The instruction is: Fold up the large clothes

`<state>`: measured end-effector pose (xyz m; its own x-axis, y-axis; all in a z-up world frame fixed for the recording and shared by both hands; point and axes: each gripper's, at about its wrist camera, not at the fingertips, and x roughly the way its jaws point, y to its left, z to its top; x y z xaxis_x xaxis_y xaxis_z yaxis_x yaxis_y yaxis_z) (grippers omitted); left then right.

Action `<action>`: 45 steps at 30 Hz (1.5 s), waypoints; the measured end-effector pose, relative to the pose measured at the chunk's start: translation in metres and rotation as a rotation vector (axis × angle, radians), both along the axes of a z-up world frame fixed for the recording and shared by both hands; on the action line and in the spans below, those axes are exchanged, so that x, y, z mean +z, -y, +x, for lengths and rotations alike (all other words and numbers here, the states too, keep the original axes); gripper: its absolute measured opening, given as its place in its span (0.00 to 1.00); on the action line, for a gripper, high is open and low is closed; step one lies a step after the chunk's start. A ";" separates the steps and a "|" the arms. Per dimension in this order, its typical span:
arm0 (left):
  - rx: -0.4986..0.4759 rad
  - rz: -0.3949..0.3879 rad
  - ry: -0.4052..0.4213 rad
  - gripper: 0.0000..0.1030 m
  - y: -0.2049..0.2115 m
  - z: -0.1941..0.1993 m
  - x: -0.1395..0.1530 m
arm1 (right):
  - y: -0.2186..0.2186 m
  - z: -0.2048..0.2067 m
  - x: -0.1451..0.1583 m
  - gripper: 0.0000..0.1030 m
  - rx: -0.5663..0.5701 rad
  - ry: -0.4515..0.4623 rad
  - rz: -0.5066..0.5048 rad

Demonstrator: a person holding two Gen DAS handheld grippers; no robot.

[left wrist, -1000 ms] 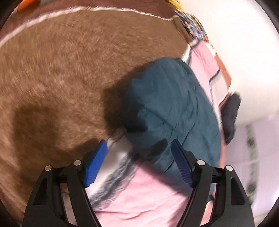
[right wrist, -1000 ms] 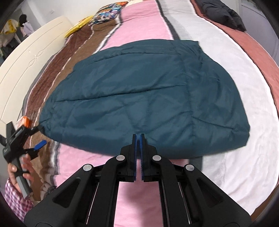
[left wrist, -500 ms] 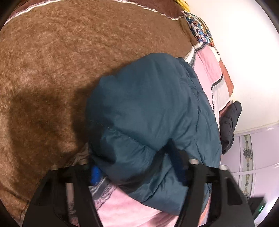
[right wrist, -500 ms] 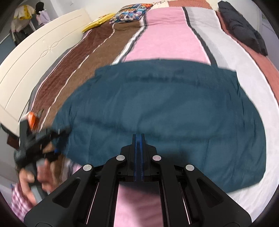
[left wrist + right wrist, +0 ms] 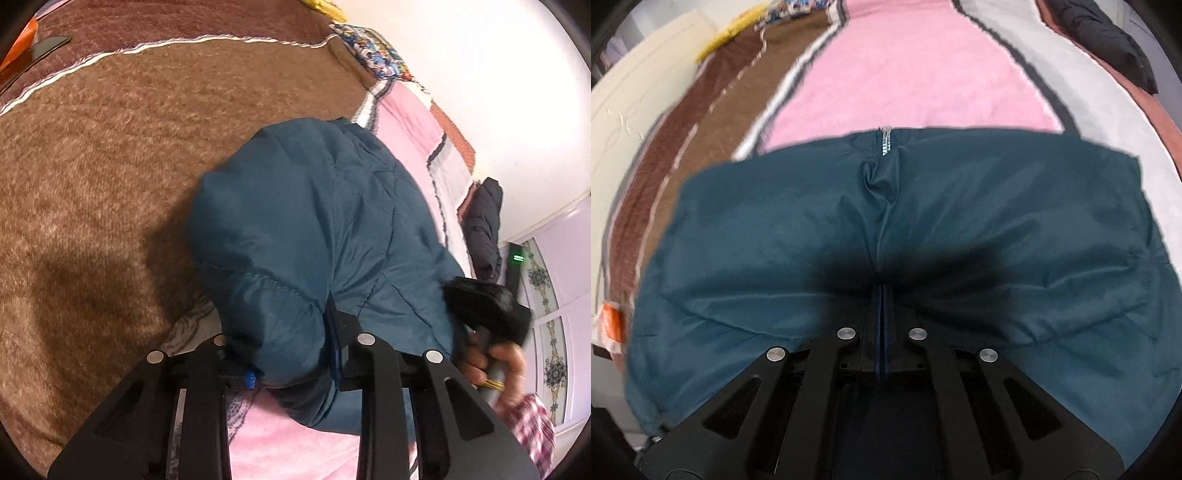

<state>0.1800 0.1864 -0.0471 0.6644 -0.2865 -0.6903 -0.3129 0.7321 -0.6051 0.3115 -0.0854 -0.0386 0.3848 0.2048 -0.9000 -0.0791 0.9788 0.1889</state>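
Observation:
A dark teal padded jacket lies on a striped bed blanket. My left gripper is shut on a bunched corner of the jacket, the fabric bulging between its fingers. My right gripper is shut on the jacket's near edge, with the cloth spread wide in front of it and a zipper at its far edge. The right gripper and the hand holding it also show in the left wrist view.
A black garment lies at the bed's far right; it also shows in the left wrist view. A patterned pillow and a yellow item lie at the head. A cream headboard is on the left.
My left gripper moved onto the jacket's corner and shut on it. My right gripper, shut throughout, has lifted its edge, so the jacket now fills its view.

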 end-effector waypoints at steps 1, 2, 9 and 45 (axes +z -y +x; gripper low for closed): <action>-0.005 0.001 0.009 0.27 0.002 0.000 0.002 | -0.002 0.004 -0.005 0.00 0.006 -0.008 -0.011; -0.011 0.004 0.017 0.27 0.002 0.000 0.004 | -0.003 0.004 -0.009 0.00 0.009 -0.012 -0.014; -0.024 0.029 0.030 0.26 0.006 0.003 0.014 | 0.002 0.000 -0.015 0.00 0.001 -0.012 0.014; -0.051 0.125 0.020 0.24 0.026 -0.002 0.026 | -0.008 -0.171 -0.023 0.02 0.160 0.045 -0.057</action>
